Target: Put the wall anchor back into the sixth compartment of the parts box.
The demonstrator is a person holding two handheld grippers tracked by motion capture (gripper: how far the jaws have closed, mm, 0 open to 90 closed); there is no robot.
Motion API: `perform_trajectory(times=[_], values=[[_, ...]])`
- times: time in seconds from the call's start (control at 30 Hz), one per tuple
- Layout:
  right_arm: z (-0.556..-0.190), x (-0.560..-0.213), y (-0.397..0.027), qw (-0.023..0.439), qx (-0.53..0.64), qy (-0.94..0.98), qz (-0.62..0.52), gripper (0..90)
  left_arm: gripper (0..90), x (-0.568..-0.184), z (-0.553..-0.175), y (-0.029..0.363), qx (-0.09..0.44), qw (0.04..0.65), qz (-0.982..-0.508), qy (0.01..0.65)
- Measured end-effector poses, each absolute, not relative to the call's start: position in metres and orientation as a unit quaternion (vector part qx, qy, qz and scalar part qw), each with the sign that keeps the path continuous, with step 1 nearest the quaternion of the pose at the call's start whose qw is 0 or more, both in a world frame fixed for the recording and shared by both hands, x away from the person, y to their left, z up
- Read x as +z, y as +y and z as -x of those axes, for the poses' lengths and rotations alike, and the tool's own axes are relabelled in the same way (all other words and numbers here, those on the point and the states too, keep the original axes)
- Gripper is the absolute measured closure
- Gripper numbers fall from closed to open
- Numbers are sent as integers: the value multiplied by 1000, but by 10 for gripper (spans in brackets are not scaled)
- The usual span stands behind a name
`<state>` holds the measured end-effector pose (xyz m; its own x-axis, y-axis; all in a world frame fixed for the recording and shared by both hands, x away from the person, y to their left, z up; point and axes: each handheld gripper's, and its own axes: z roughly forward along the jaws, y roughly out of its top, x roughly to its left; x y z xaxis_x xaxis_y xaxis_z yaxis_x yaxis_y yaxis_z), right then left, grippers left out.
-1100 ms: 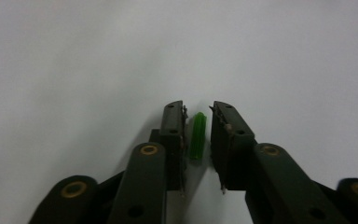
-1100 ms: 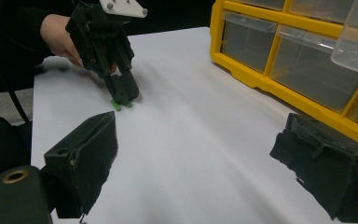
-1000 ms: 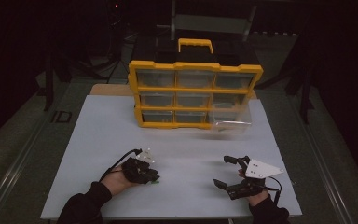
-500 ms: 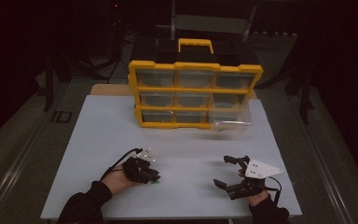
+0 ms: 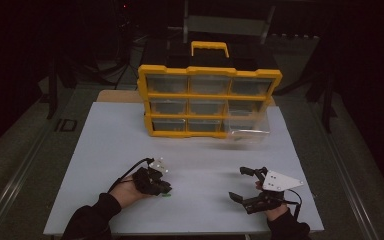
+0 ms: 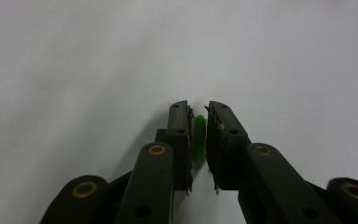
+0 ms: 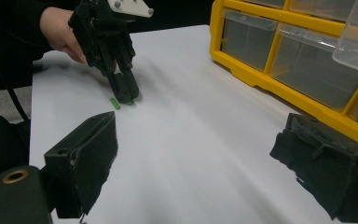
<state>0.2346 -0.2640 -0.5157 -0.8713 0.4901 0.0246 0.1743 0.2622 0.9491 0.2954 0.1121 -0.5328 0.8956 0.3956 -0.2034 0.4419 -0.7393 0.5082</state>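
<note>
The small green piece (image 6: 198, 140) lay on the white board (image 5: 130, 140), near your edge of it and left of the middle, and it sat right between the jaws of your left gripper (image 6: 198, 109). Those jaws had just been closing, and in the left gripper view they stood nearly together, with the green piece filling the narrow gap between their pads; whether both pads already pressed on it, I could not tell. From the right gripper view a second green bit (image 7: 115, 103) lay on the board just beside the left gripper's tips, which pointed steeply down at the surface. Your left hand (image 5: 125, 189) rested low on the board behind that gripper.

Your right gripper (image 5: 245, 182) lay well apart from it, near the board's front right, with its jaws spread wide and nothing between them.

Farther back, the yellow organiser (image 5: 210, 102) stood upright at the far side of the board, its carry handle on top and its clear drawers in three rows. One clear drawer (image 5: 247, 127) at the lower right was pulled out and stuck forward over the board.
</note>
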Motion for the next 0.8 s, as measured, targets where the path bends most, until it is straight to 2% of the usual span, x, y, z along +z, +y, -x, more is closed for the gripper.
perform_trajectory(times=[0.1, 0.33, 0.8], values=[[-235, -516, -264, 138, 569, 782, -213, 108, 822, -533, -299, 112, -49, 275, -931, 235], [-235, -516, -263, 137, 569, 783, -213, 108, 833, -532, -302, 110, -60, 270, -930, 241], [-235, -516, -264, 139, 570, 781, -214, 107, 837, -519, -298, 99, -20, 251, -939, 237]])
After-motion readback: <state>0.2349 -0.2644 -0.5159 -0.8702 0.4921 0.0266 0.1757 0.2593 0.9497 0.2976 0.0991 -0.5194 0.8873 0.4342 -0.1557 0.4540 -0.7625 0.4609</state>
